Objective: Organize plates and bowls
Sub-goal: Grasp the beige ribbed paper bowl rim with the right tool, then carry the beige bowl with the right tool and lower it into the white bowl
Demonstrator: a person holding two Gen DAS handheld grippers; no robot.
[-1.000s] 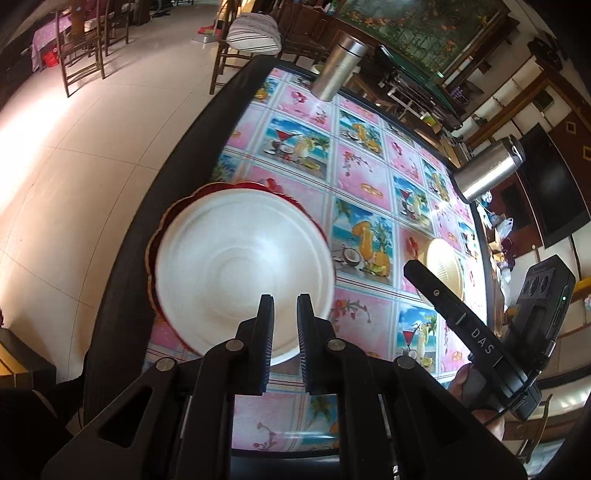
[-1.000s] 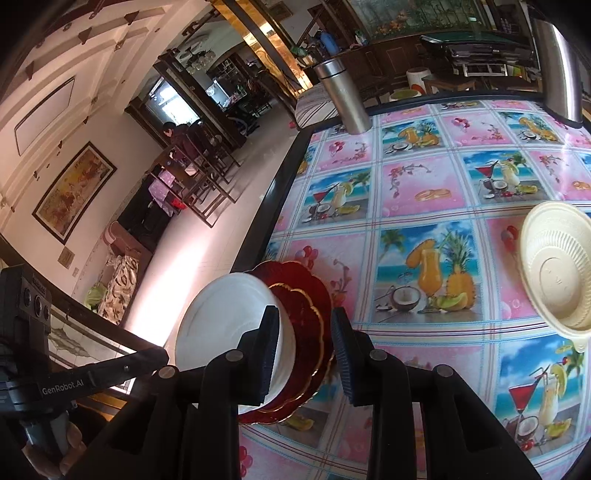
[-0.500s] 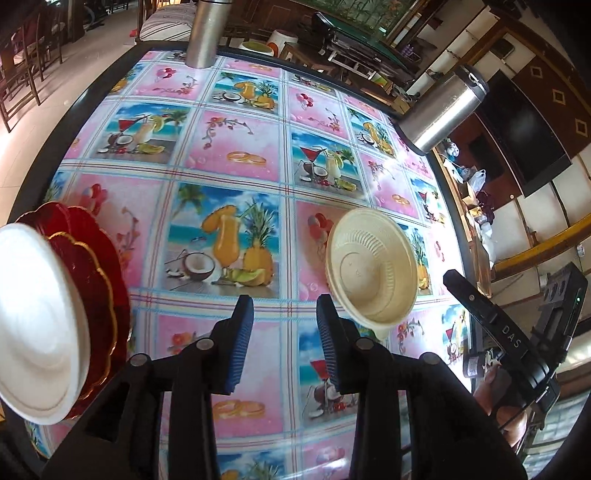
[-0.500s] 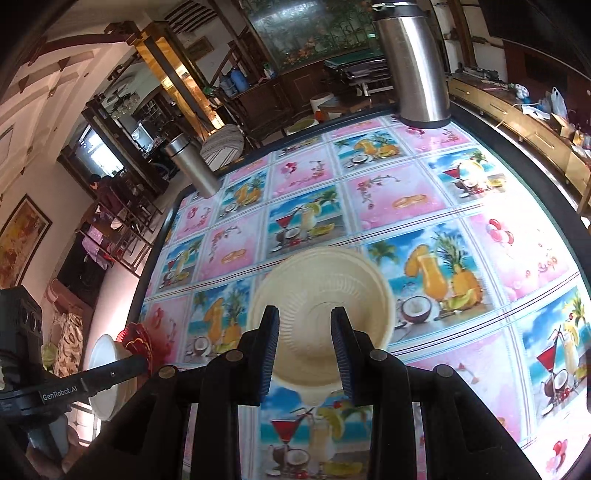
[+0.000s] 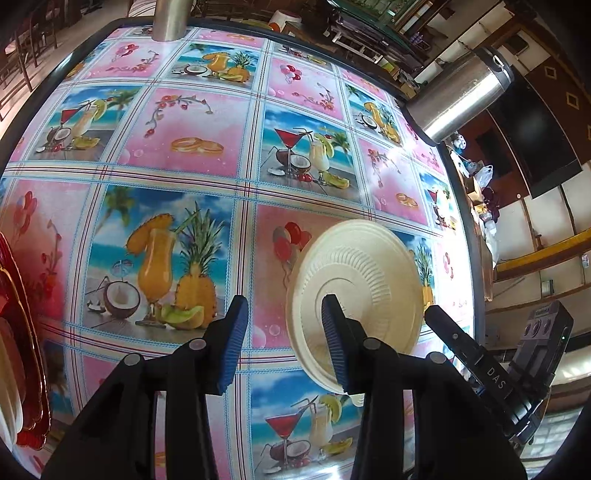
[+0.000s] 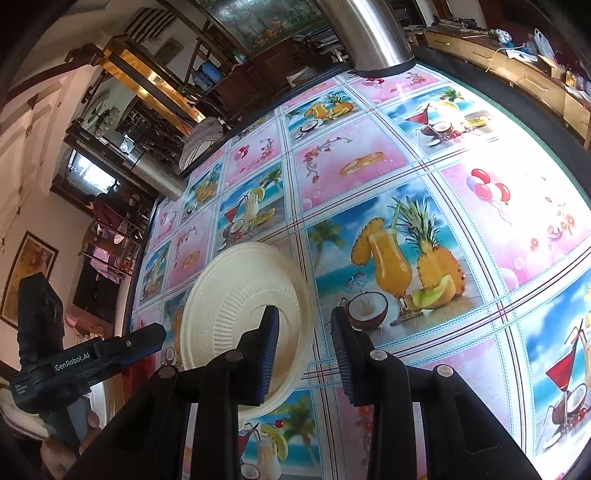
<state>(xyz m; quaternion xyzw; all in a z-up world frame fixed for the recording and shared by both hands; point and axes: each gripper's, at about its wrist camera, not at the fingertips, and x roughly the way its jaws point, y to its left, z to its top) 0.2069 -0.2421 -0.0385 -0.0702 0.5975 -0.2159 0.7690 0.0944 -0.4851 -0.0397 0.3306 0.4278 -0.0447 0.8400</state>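
Observation:
A cream ribbed bowl [image 5: 365, 280] lies upside down on the picture tablecloth. My left gripper [image 5: 286, 343] hovers over the bowl's left rim. Its jaws are opening, one blue pad over the bowl's base and the other over bare cloth, and neither presses on anything. My right gripper [image 6: 304, 350] is open over the opposite rim of the same bowl [image 6: 236, 295], and it too holds nothing. A stack of red plates [image 5: 26, 325] topped by a white plate [image 5: 7, 373] sits at the table's left edge.
Two steel flasks [image 5: 461, 99] [image 5: 170, 18] stand at the far side of the table [image 5: 207, 122]. The table's dark rim [image 6: 517, 107] runs close on the right. A finger of the right gripper [image 5: 454, 336] shows beside the bowl.
Both grippers swung from the plate stack across the table to the cream bowl and came lower. The left jaws went from shut to apart. The right jaws kept their gap.

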